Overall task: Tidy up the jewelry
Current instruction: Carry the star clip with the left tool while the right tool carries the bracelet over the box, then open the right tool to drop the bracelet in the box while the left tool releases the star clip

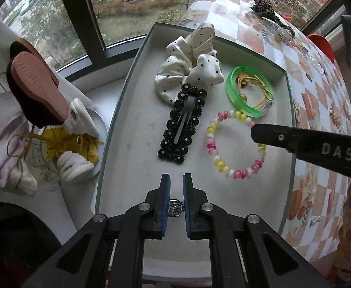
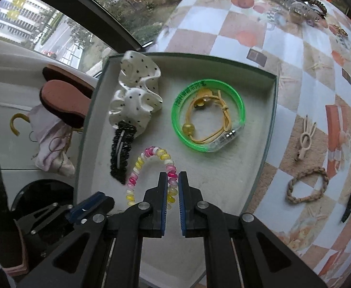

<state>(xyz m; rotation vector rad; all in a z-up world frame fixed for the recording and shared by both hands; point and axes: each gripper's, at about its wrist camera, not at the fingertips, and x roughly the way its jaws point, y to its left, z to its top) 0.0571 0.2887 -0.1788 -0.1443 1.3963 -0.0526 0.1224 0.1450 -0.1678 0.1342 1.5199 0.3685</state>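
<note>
Through my left wrist camera, my left fingers (image 1: 176,180) point down into the tray (image 1: 118,110), drawn nearly together with a narrow gap. A small silvery piece (image 1: 174,207), perhaps a ring, shows low in that gap; I cannot tell whether the pads press on it or whether it lies on the tray floor beneath. Ahead of the tips lies the black beaded hair clip (image 1: 181,124), beyond it the polka-dot scrunchie (image 1: 187,64). To the right sit the spiral hair tie (image 1: 235,144) and, farther on, the green bangle (image 1: 248,88) with a yellow cord inside it. My right fingers (image 1: 253,132) reach in over the spiral's rim.

Through my right wrist camera, my right fingers (image 2: 173,175) are nearly pressed together, and the spiral hair tie (image 2: 151,168) curves from the left into the gap near the tips. Whether the coil is pinched or just passes underneath, I cannot tell. The green bangle (image 2: 207,112) lies ahead and right. Outside the tray (image 2: 269,124), on the table (image 2: 283,72), a braided band (image 2: 307,184), a cream clip (image 2: 306,136) and a dark claw clip (image 2: 349,207) are not yet sorted.

The risk, as I judge it: a springy coil held by one loop could stretch and snap loose, knocking the black clip. My two fingers work close together and could collide. The small silvery piece could slip unnoticed.
</note>
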